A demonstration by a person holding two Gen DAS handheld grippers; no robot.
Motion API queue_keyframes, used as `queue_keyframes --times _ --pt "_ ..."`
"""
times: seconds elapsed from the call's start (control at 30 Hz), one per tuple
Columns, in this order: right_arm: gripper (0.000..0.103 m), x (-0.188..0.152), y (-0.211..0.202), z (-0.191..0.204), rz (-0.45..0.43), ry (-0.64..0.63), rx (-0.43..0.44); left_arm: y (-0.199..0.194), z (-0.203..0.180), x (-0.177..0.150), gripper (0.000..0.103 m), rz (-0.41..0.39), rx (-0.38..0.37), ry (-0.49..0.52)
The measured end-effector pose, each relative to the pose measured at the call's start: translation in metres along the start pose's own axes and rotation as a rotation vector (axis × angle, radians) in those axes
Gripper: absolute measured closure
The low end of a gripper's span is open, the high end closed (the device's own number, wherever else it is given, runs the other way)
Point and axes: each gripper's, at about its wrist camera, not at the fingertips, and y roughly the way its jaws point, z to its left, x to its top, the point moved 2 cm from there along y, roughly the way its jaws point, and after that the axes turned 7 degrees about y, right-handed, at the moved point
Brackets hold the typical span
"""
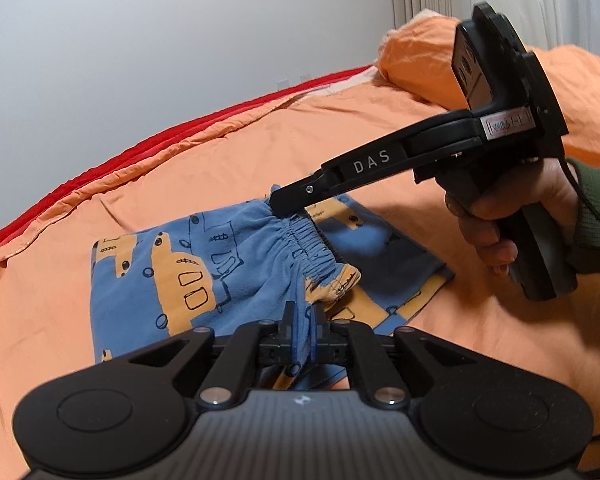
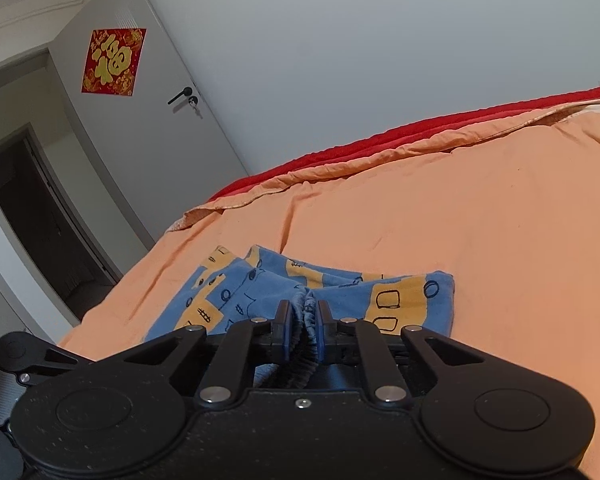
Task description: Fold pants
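Left gripper (image 1: 300, 320), right gripper (image 2: 304, 320) pinch pants (image 1: 188, 272), seemingly waistband

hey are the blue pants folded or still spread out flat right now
Partly folded. The pants lie doubled on the orange bedspread, their elastic waistband lifted and pinched by the left gripper and right gripper.

right tongs (image 1: 288, 204) arm: "DAS" in white letters
door (image 2: 140, 120) poster (image 2: 113, 62): gold 福 on red
small tag by DAS: too blurry
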Motion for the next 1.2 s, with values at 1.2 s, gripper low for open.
queue_keyframes --times 1.2 --pt "0.074 -0.006 -0.036 -0.007 -0.007 -0.137 -0.242 0.000 0.002 -0.009 0.070 -0.057 -0.177 -0.169"
